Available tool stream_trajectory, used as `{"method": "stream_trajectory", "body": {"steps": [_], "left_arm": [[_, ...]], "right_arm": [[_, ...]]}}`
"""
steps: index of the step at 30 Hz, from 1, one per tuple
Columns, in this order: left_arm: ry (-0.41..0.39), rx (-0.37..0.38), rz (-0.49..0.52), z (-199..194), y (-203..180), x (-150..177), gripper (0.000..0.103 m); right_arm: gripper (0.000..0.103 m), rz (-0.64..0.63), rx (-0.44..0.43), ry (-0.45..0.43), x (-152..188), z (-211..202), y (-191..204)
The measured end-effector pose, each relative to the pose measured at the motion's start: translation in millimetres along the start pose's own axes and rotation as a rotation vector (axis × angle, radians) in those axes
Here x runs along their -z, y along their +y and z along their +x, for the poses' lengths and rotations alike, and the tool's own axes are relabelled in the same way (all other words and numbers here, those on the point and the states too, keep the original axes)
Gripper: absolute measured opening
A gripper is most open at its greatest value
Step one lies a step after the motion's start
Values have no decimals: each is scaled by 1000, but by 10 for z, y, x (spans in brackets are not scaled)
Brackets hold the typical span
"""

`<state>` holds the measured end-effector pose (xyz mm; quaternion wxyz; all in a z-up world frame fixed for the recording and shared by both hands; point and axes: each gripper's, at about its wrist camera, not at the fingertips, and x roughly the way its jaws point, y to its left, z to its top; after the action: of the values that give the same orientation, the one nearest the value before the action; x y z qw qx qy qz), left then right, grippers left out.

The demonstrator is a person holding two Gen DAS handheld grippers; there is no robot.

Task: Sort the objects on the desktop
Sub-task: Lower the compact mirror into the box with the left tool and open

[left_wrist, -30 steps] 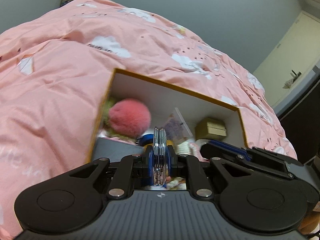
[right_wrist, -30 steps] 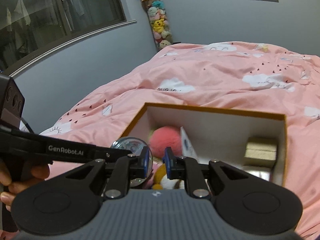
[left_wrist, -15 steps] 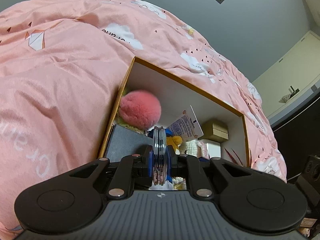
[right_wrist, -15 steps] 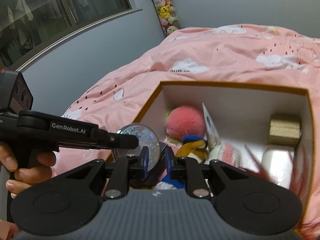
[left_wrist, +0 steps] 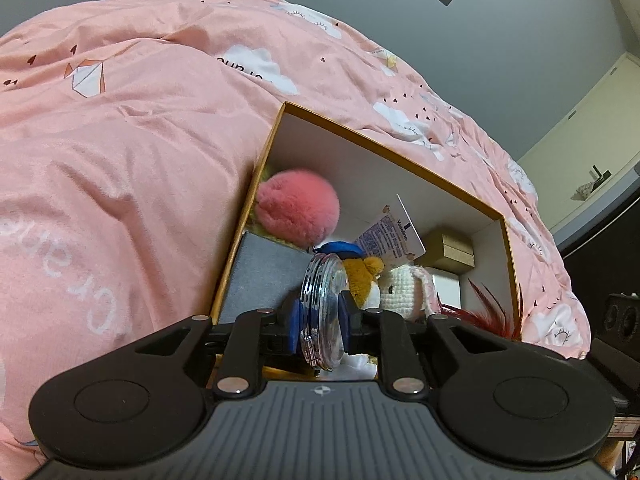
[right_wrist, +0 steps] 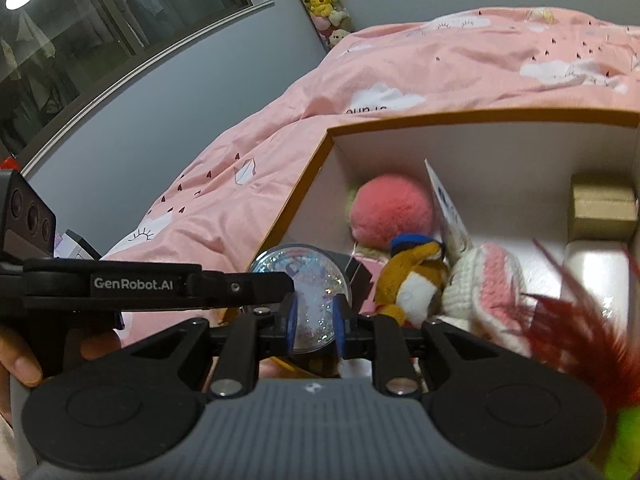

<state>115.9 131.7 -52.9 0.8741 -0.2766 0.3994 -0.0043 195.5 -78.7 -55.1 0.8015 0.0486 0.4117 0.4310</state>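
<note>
Leaning at a tilt between the blue pads of the left hand-held gripper (left_wrist: 320,320), the round glitter disc (left_wrist: 324,300) is showing only its ridged metal rim in the left wrist view; the jaws have just been opening and are standing slightly apart, with the disc sitting loosely between them rather than clamped. It is hanging over the near left corner of the orange-rimmed box (left_wrist: 400,160), just in front of a grey pad (left_wrist: 264,276), on the pink bedspread (left_wrist: 140,140). Beyond it, a pink pom-pom (left_wrist: 298,210), a duck plush (left_wrist: 362,272), a printed card (left_wrist: 396,232), a gold carton (left_wrist: 450,248), a crocheted toy (left_wrist: 404,292) and red feathers (left_wrist: 480,312) are crowding the box. The right wrist view is giving the disc's sparkling flat face instead, with the left hand-held gripper reaching in from the left and a hand (right_wrist: 20,360) gripping its handle. The right hand-held gripper (right_wrist: 316,320) is standing narrowly parted and empty, the disc lying beyond its pads. A dark window (right_wrist: 100,20) is filling the upper left.
</note>
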Motion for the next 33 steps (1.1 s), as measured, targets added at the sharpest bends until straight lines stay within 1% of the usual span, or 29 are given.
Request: {"method": "stream_trajectory", "body": {"steps": [3,7,8,11,12,16,20,23,24,30,33], "left_arm": [[-4,-12,-8,-20,50,3,27],[-4,-22,-1,-23,88,2,28],[-9,-35,7,-22,84,3,29],[-56,-120,48,-42,48,18,29],[-68,-130,54,-56,43,16,29],[-104,-109,34,-142,71,-20,29],[-128,-131,27,-215,107,-34,29],[-126,-137,17,-224,120,-25,29],[-125,-140,18,-223,114,-20,29],[-135,-166,66,-249,10,48,29],[-146,-170,101,-265,-90,90,33]], "right_arm": [[25,24,-17,15,17,33,-9],[26,50,-35,30,24,83,-22],[26,53,-36,33,23,98,-22],[26,50,-27,31,23,117,-11],[26,48,-28,27,20,114,-6],[26,50,-11,41,27,155,-6],[26,52,-20,52,40,180,-1],[20,44,-19,50,37,211,24],[20,43,-18,49,36,224,31],[21,39,-5,34,25,174,21],[21,-11,20,-5,20,53,82]]}}
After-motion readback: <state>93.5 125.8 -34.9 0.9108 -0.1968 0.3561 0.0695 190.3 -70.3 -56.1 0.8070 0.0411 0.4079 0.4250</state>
